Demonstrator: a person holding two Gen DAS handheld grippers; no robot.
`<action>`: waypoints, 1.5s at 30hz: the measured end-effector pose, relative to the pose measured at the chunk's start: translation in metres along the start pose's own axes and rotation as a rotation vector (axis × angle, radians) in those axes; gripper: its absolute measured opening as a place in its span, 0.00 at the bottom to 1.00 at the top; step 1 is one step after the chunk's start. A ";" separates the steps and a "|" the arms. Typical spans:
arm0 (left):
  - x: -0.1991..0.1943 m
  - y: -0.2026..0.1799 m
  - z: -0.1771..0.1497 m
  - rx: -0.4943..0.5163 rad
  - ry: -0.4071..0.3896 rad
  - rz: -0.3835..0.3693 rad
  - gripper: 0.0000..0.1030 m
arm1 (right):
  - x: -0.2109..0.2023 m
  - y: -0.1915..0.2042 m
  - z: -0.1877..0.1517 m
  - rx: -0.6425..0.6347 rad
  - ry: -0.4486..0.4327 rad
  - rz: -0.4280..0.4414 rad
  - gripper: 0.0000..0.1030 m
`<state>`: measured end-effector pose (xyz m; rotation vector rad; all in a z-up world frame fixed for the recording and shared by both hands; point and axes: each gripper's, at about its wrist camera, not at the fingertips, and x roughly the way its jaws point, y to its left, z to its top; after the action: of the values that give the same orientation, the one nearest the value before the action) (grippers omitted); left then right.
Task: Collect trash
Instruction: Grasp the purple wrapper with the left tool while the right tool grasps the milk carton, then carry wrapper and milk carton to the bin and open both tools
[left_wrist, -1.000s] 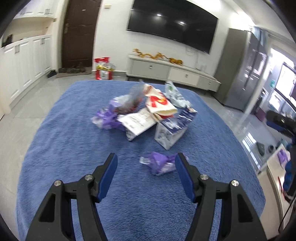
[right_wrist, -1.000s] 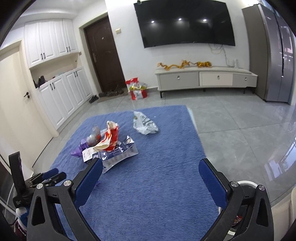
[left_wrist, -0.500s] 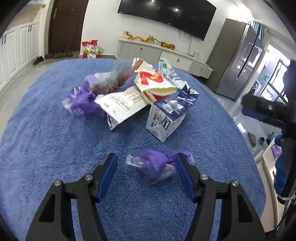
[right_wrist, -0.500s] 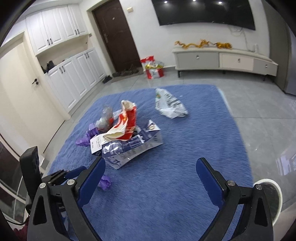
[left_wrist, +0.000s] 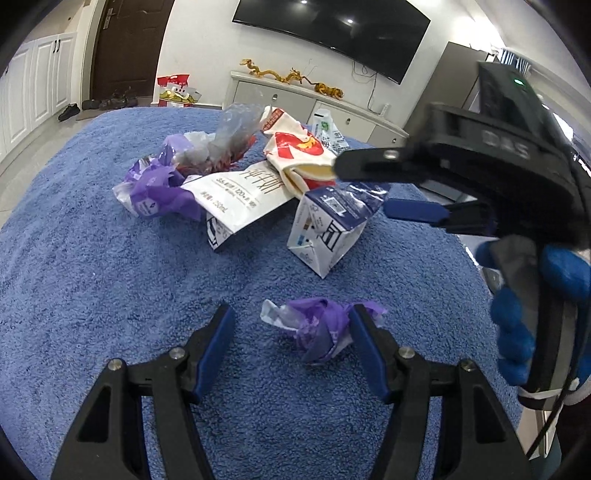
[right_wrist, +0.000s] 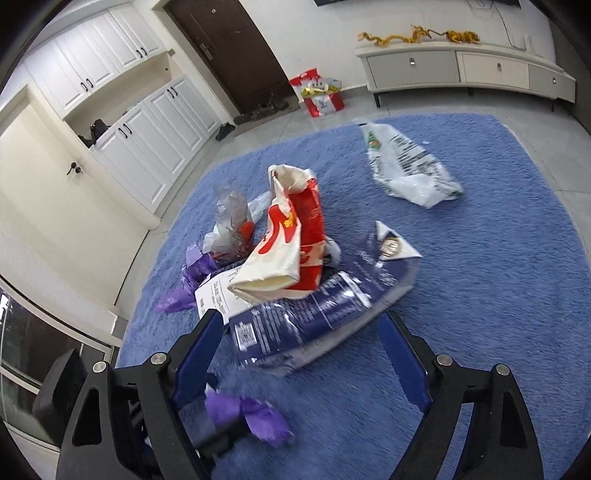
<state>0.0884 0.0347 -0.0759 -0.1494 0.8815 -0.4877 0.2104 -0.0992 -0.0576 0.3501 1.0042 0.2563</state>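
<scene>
A crumpled purple wrapper (left_wrist: 317, 328) lies on the blue rug (left_wrist: 92, 277) between the fingers of my left gripper (left_wrist: 291, 325). It sits close to the right finger and apart from the left one, so this gripper is open. A flattened navy and white milk carton (right_wrist: 314, 314) lies between the jaws of my right gripper (right_wrist: 299, 332), which are closing without pressing on it. The left wrist view shows the right gripper (left_wrist: 364, 188) reaching over the carton (left_wrist: 325, 232), held by a blue-gloved hand (left_wrist: 535, 295). The purple wrapper (right_wrist: 255, 417) also shows low in the right wrist view.
Behind the carton is a heap: a red and white bag (right_wrist: 291, 236), a white printed pouch (left_wrist: 243, 195), purple wrappers (left_wrist: 155, 184) and clear plastic (left_wrist: 236, 125). A white bag (right_wrist: 406, 166) lies apart, farther back. A low cabinet (right_wrist: 461, 70) and white cupboards (right_wrist: 147, 147) line the walls.
My right gripper has come down and forward to straddle the navy carton, its jaws narrowing. My left gripper sank towards the purple wrapper early on, then kept still.
</scene>
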 end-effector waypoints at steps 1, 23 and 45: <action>0.000 0.001 0.000 -0.005 -0.001 -0.004 0.60 | 0.004 0.002 0.001 0.000 0.005 -0.011 0.83; -0.005 -0.016 -0.004 0.049 0.002 -0.057 0.33 | 0.014 -0.038 -0.011 0.090 0.028 0.025 0.42; -0.032 -0.071 -0.020 0.097 -0.041 0.010 0.27 | -0.129 -0.089 -0.071 0.047 -0.215 0.041 0.34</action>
<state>0.0308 -0.0116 -0.0431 -0.0657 0.8163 -0.5153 0.0881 -0.2164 -0.0281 0.4322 0.7929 0.2271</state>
